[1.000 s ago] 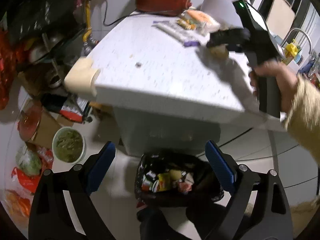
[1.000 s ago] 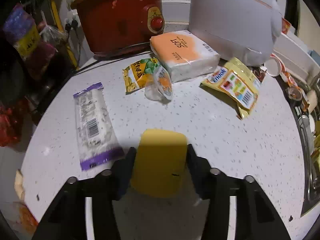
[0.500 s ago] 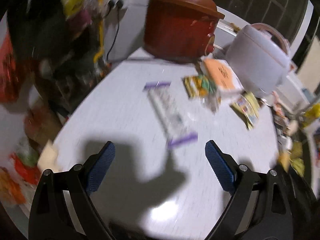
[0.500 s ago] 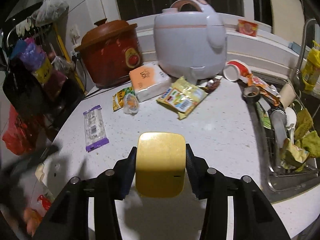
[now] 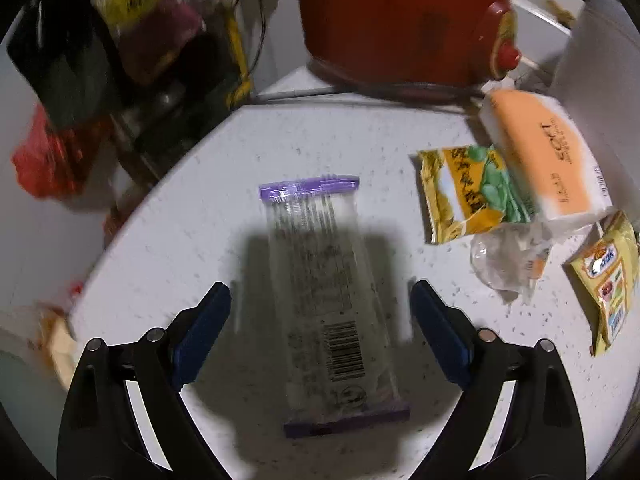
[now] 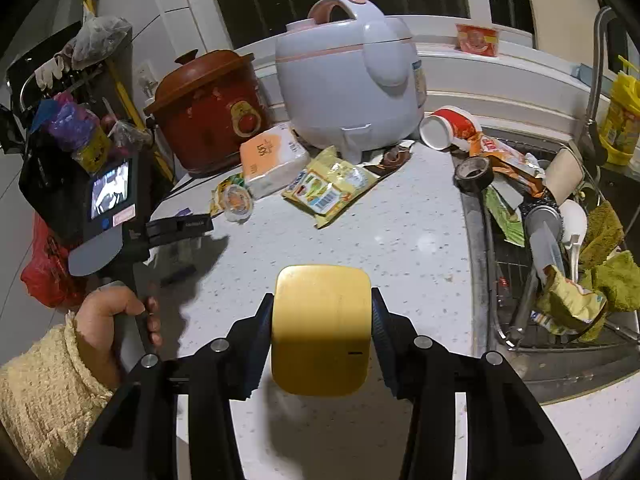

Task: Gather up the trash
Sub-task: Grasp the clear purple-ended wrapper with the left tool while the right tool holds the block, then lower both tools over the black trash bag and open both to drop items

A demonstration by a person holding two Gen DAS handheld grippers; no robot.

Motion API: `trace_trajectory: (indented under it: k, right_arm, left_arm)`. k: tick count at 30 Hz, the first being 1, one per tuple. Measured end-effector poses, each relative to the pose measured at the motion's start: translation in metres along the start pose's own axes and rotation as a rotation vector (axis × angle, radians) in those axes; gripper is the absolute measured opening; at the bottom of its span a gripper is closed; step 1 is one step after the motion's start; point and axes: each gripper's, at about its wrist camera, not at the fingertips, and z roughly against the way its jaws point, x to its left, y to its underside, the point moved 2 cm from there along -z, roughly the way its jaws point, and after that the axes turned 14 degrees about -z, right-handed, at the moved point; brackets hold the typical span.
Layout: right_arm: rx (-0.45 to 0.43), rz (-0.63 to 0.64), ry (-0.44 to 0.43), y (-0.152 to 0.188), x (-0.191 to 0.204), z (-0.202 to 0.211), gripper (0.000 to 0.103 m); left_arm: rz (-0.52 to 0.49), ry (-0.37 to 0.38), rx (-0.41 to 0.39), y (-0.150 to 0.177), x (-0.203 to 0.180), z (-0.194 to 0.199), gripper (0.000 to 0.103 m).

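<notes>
The left claw [image 5: 318, 328] hangs released over the speckled white bench [image 5: 200, 200], its blue pads spread wide on either side of a long clear wrapper with purple ends [image 5: 328, 304] that lies flat between them, barcode end nearest the claw. No pad touches the wrapper. To this claw's right lie a yellow-green snack packet [image 5: 468, 192], a crumpled clear cup [image 5: 508, 260] and an orange tissue pack [image 5: 548, 152]; a red crock pot [image 5: 400, 20] stands beyond them.

The right claw [image 6: 322, 332] is clenched on a yellow block [image 6: 322, 328], pads pressed to both its sides, held above the bench. Ahead of it lie a yellow noodle packet [image 6: 328, 190] and a white rice cooker [image 6: 348, 80]; to its right is a cluttered sink [image 6: 560, 260]. The person's left hand [image 6: 116, 316] grips the other tool's handle at its left.
</notes>
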Motion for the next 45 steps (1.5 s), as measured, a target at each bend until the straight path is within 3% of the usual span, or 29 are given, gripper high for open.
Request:
trace_trajectory:
  k: [2,4,6,10,16,22,28,34,38,45]
  right_arm:
    - [0.000,0.003,0.004,-0.002,-0.002,0.000,0.046]
    - [0.001,0.005,0.004,-0.001,-0.002,0.000,0.046]
    - [0.004,0.007,0.001,-0.001,-0.001,0.001,0.046]
    - [0.000,0.012,-0.004,0.001,0.003,0.003,0.046]
    - [-0.013,0.015,-0.020,0.003,0.014,0.008,0.046]
    - [-0.011,0.031,-0.061,0.011,0.035,0.014,0.046]
    - [0.021,0.086,-0.137,0.034,0.065,0.037,0.046]
    - [0.143,0.182,-0.204,0.093,0.097,0.056,0.046]
    - [0.260,0.239,-0.190,0.142,0.106,0.049,0.046]
    - [0.464,0.208,-0.067,0.241,0.076,-0.016,0.046]
  left_arm:
    - [0.015,-0.006,-0.001,-0.002,0.003,-0.001,0.090]
    - [0.014,0.026,-0.026,-0.001,0.004,-0.001,0.082]
    - [-0.001,0.016,-0.063,-0.002,0.001,0.004,0.043]
    - [-0.025,0.077,-0.080,-0.001,-0.004,0.008,0.040]
    - [0.008,0.261,-0.120,0.016,0.015,0.031,0.039]
    - [-0.007,0.460,-0.206,0.046,0.053,0.089,0.039]
    - [-0.084,0.563,-0.249,0.092,0.089,0.140,0.039]
    - [-0.204,0.582,-0.158,0.167,0.122,0.154,0.039]
    - [-0.296,0.583,-0.022,0.226,0.133,0.139,0.039]
    - [-0.434,0.592,0.186,0.304,0.109,0.054,0.038]
